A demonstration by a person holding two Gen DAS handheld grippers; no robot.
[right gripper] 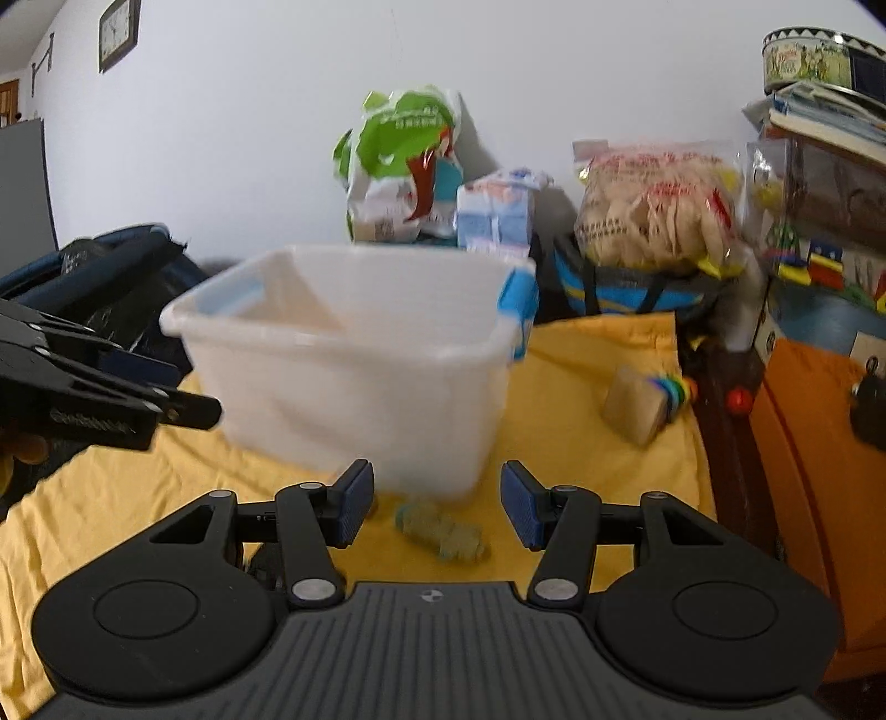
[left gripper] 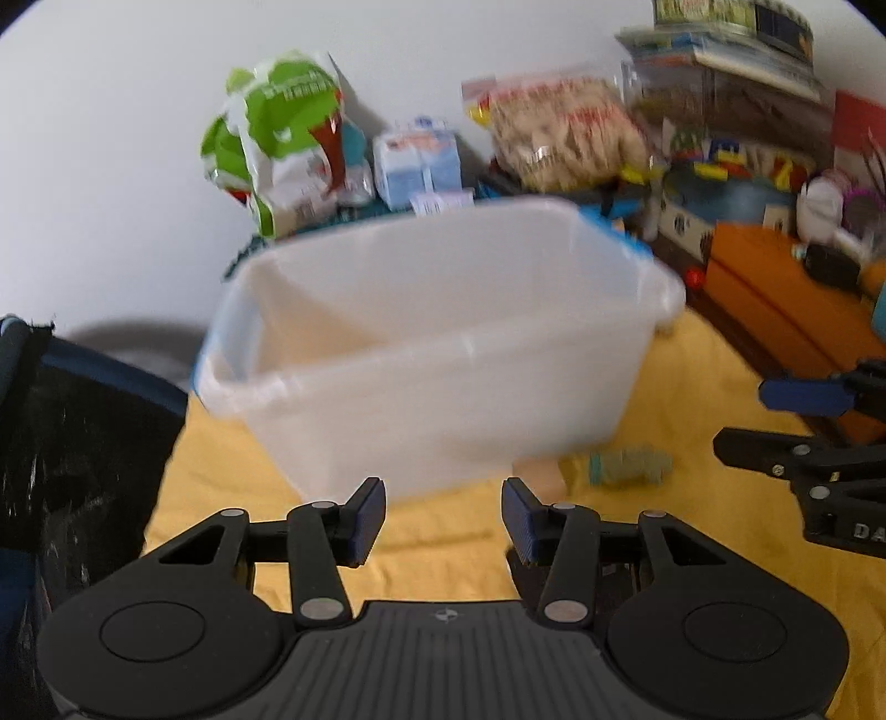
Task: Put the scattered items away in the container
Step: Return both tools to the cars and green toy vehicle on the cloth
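The right gripper (right gripper: 434, 507) is held spread above the small green knobbly toy (right gripper: 441, 533), apparently for grasping; the translucent white plastic bin (right gripper: 354, 354) is placed just behind.

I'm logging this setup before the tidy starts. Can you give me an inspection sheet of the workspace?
Surface: yellow cloth, wrinkled.
Job's things: clear bin, nothing seen inside; green toy lying in front of it; wooden block with rainbow rings to its right.
Clutter: green bag, blue carton, snack bag by the wall.
Grippers: left gripper and right gripper open, holding nothing.
Cables: nothing seen.
Surroundings: white wall, clock, orange cabinet.
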